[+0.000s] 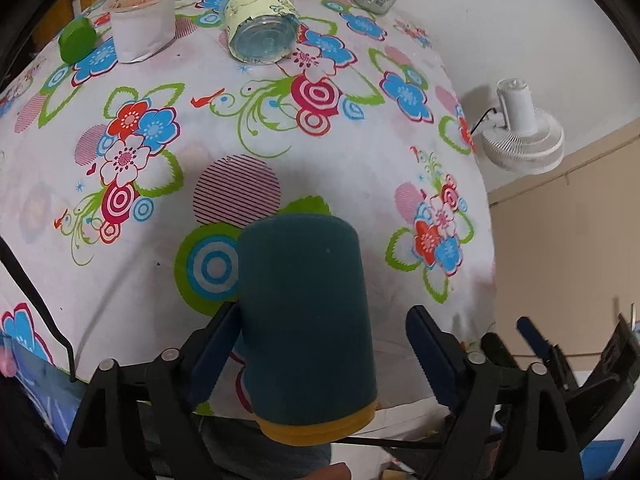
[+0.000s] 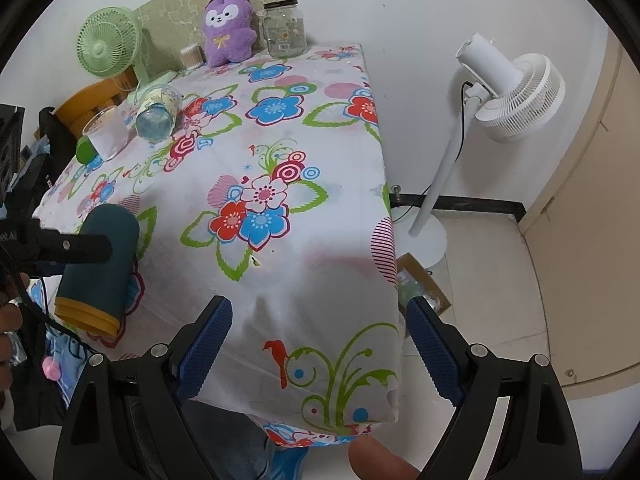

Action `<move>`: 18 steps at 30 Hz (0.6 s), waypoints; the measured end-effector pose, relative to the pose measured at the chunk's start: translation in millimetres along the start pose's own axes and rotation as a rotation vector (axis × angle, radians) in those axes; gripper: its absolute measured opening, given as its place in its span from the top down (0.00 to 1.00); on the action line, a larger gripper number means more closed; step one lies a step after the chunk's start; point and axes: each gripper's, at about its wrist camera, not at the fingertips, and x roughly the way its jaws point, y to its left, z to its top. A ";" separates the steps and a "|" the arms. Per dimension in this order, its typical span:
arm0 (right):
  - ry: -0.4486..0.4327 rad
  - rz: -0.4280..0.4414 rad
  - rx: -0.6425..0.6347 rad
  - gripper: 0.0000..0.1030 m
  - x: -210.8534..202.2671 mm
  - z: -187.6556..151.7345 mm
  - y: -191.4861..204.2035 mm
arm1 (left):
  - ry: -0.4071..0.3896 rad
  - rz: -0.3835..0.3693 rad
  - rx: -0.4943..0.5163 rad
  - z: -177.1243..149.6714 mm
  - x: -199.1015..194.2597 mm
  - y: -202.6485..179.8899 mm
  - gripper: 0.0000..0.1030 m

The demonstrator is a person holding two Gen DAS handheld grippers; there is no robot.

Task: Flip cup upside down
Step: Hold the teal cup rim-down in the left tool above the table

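Note:
The dark teal cup (image 1: 304,316) with a yellow rim band lies between my left gripper's (image 1: 320,344) blue-padded fingers (image 1: 212,356). Its closed end points away over the table and its yellow rim points toward the camera. The left finger touches it; the right finger (image 1: 432,356) stands apart from it. The right wrist view shows the cup (image 2: 100,264) tilted at the table's near left edge, with the left gripper's black finger (image 2: 68,246) across it. My right gripper (image 2: 320,344) is open and empty over the near table edge.
The floral tablecloth (image 2: 280,152) covers the table. A clear jar (image 1: 260,28) lies on its side at the far end, beside a white cup (image 1: 142,20) and a green object (image 1: 78,40). A glass jar (image 2: 284,28), plush toy (image 2: 228,28), green fan (image 2: 110,42) and white floor fan (image 2: 516,88) stand beyond.

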 end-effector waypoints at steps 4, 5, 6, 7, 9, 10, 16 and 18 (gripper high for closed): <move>-0.002 -0.005 0.003 0.12 0.5 0.7 -0.6 | 0.028 0.029 0.029 -1.2 8.1 -0.8 0.34; -0.002 -0.004 0.003 0.12 0.5 0.8 -0.3 | 0.029 0.027 0.033 -1.0 9.1 -0.3 0.33; -0.003 -0.005 0.003 0.12 0.4 0.9 -0.2 | 0.025 0.025 0.040 -1.5 8.5 -0.7 0.33; -0.003 -0.005 0.002 0.12 0.4 0.7 -0.3 | 0.022 0.026 0.048 -1.9 7.6 -1.3 0.33; -0.004 -0.006 0.001 0.12 0.0 1.3 0.3 | -0.001 0.035 0.076 -3.4 3.3 -4.6 0.34; -0.006 -0.007 0.000 0.12 -0.3 1.7 0.6 | -0.014 0.040 0.087 -4.0 0.9 -6.0 0.34; -0.016 -0.005 -0.005 0.12 -2.9 2.9 3.3 | -0.131 0.037 0.134 -0.8 -21.2 -8.9 0.34; -0.020 -0.005 -0.006 0.12 -3.6 3.0 4.4 | -0.236 0.058 0.146 1.0 -33.9 -6.6 0.34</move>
